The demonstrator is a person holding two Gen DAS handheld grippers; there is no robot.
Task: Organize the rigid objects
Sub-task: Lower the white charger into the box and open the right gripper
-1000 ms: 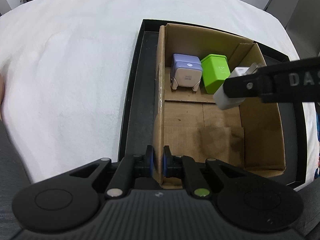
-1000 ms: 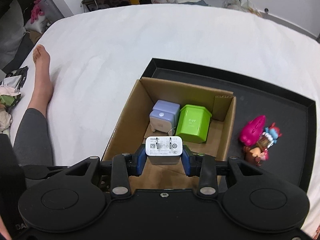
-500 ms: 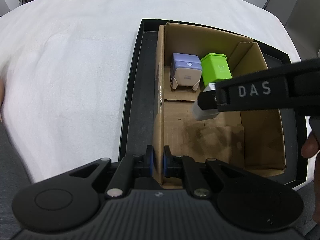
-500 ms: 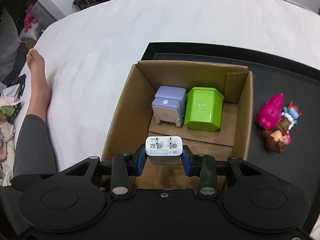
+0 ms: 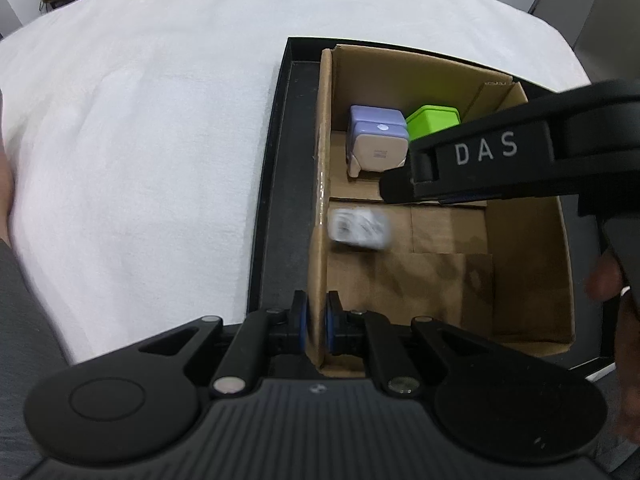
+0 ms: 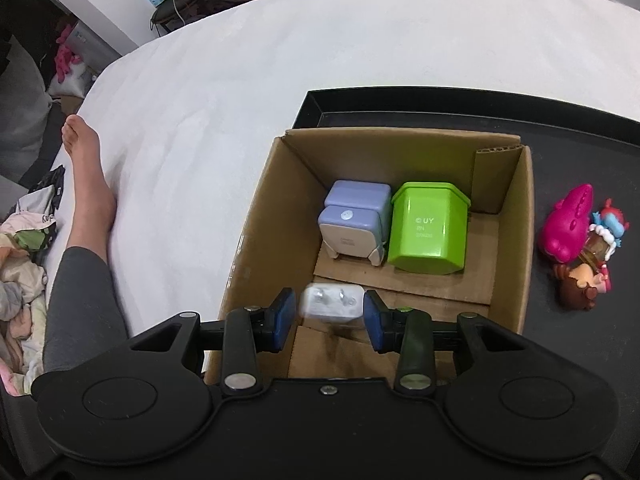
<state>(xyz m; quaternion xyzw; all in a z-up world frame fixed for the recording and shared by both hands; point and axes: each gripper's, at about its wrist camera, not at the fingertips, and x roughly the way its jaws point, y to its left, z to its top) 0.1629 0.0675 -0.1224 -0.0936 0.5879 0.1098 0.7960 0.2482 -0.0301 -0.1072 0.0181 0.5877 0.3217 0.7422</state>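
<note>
Tray (image 6: 580, 128) is lying on the white cloth, carrying the cardboard box (image 5: 524, 240). Left gripper (image 5: 316, 328) is clamping the box's near wall. Right gripper (image 6: 330, 318) is hanging over the box with its jaws apart. Between them a blurred white charger (image 6: 333, 303) is showing, beside the box's left wall, near the purple charger (image 6: 354, 226) and green charger (image 6: 428, 228).

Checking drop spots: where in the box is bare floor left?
Free: cardboard box floor right of the white charger, nearer than the green cube. Crowded: far row, purple charger beside the cube; left tongs pinch the near wall.
</note>
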